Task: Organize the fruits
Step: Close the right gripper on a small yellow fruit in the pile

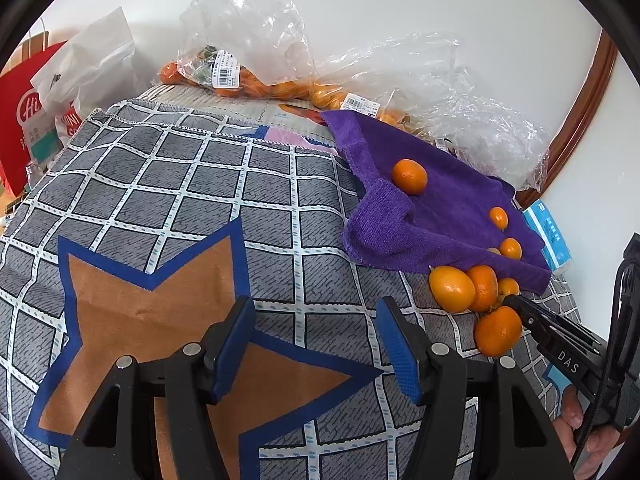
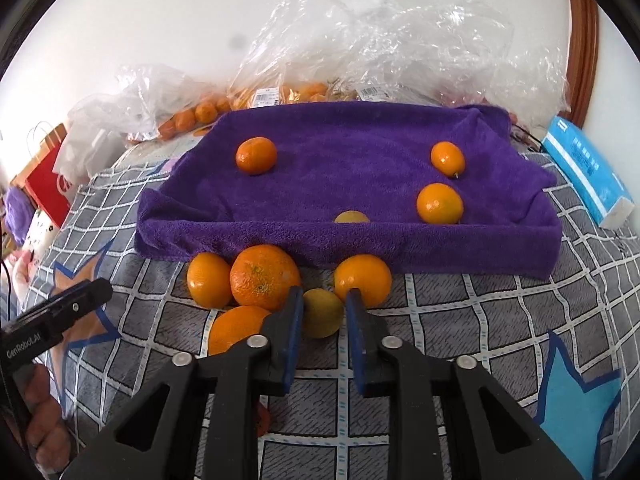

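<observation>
One small yellowish fruit (image 2: 322, 312) just before the purple towel (image 2: 344, 184) sits between the right gripper (image 2: 322, 310)'s barely parted fingers; light, firm, smooth — pinch its middle. Left gripper (image 1: 316, 340) gapes, unladen.

Left tongs (image 1: 316, 344) hover wide open, nothing between the blue pads (image 1: 232, 344). Right tongs (image 2: 322, 312) sit lower, jaws narrowed, pads flanking a yellowish fruit (image 2: 322, 312), grip unclear.
</observation>
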The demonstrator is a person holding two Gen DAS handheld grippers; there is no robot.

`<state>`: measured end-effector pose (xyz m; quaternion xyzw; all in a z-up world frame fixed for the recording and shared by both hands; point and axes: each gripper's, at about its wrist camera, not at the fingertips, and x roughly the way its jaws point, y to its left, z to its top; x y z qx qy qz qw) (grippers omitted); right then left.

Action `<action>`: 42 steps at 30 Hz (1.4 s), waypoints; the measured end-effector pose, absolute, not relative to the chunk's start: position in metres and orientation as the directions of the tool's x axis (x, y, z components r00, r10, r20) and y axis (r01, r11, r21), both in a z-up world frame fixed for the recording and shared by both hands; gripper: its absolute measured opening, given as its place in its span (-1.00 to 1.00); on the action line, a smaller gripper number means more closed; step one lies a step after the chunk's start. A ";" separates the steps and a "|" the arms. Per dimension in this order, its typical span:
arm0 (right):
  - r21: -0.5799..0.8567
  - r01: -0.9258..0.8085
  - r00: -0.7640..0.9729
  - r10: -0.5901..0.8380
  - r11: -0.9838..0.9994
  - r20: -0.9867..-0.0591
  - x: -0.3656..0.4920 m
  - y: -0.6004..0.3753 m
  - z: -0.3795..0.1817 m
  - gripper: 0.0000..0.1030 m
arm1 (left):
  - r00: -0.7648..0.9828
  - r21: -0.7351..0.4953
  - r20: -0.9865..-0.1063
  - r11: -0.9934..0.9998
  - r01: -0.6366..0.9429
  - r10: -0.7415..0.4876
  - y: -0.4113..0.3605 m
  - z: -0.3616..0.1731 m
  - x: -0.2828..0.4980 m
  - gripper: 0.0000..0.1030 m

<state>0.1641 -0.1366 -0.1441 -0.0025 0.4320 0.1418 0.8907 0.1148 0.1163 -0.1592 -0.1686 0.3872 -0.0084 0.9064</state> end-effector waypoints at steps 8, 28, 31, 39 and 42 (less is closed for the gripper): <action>0.086 -0.220 0.599 0.204 0.972 -0.774 0.154 -0.156 -0.140 -0.82 | 0.696 -0.315 -0.701 0.943 -0.108 -0.155 0.115 -0.160 0.115 0.19; 0.184 -0.233 0.568 0.288 0.955 -0.771 0.154 -0.156 -0.143 -0.75 | 0.699 -0.295 -0.700 0.951 -0.096 -0.146 0.112 -0.158 0.114 0.19; 0.215 -0.240 0.544 0.315 0.947 -0.777 0.162 -0.151 -0.147 -0.62 | 0.697 -0.302 -0.701 0.948 -0.099 -0.150 0.113 -0.159 0.114 0.19; 0.320 -0.215 0.507 0.386 0.923 -0.771 0.181 -0.155 -0.154 -0.37 | 0.698 -0.306 -0.700 0.947 -0.101 -0.152 0.113 -0.159 0.115 0.19; 0.372 -0.215 0.485 0.429 0.903 -0.762 0.187 -0.157 -0.157 -0.36 | 0.698 -0.306 -0.700 0.947 -0.101 -0.152 0.113 -0.159 0.115 0.19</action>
